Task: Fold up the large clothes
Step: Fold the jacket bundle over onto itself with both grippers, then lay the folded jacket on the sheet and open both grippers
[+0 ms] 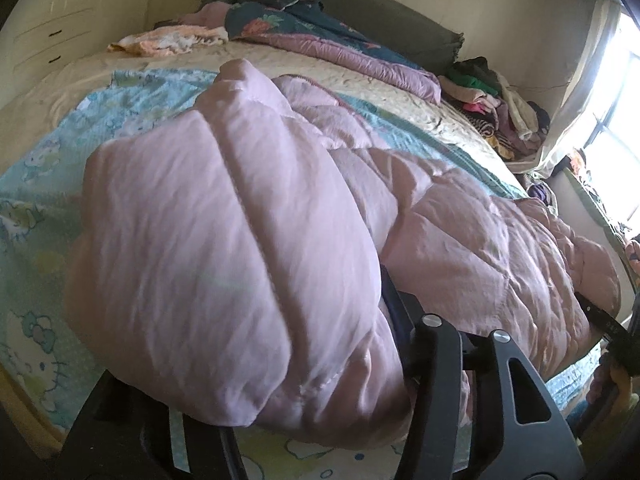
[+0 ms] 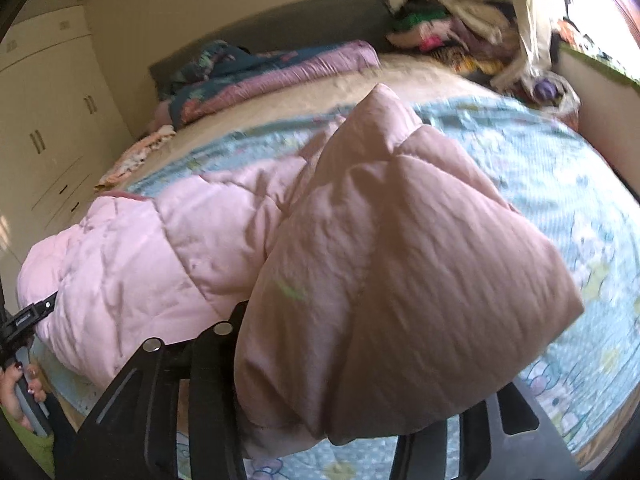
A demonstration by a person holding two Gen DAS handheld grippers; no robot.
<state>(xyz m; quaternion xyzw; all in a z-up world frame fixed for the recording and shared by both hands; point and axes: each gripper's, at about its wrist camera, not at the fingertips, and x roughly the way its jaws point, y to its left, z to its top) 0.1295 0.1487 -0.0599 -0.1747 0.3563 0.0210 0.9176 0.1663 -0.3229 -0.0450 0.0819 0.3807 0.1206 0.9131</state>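
While both grippers sit low at the near edge of the bed (image 1: 132, 68), a pink puffer jacket (image 1: 224, 220) lies across the blue cartoon-print sheet (image 1: 44, 184), which covers the near part of the bed. Left gripper (image 1: 304, 412): a padded fold of the jacket bulges between its black arms and hides the fingertips, so whether the jaws press the fabric cannot be told (only the linkage shows at the bottom of the left wrist view). Right gripper (image 2: 352, 432): same case, a big puffed section of the jacket fills the gap and covers the tips; grip cannot be told. The rest of the jacket stretches between the two grippers along the near edge of the bed. In the right wrist view a hand (image 2: 20, 384) on the other gripper's handle shows at far left, beside the jacket's end.

Past the jacket, at the head of the bed, a floral quilt (image 1: 304, 36) with a mauve lining is bunched against a dark headboard (image 1: 384, 20). A peach cloth (image 1: 168, 40) lies left of the quilt. A pile of mixed clothes (image 1: 496, 104) sits right of the quilt, near a bright window (image 1: 616, 92). Cream wardrobes (image 2: 48, 128) stand left of the bed.
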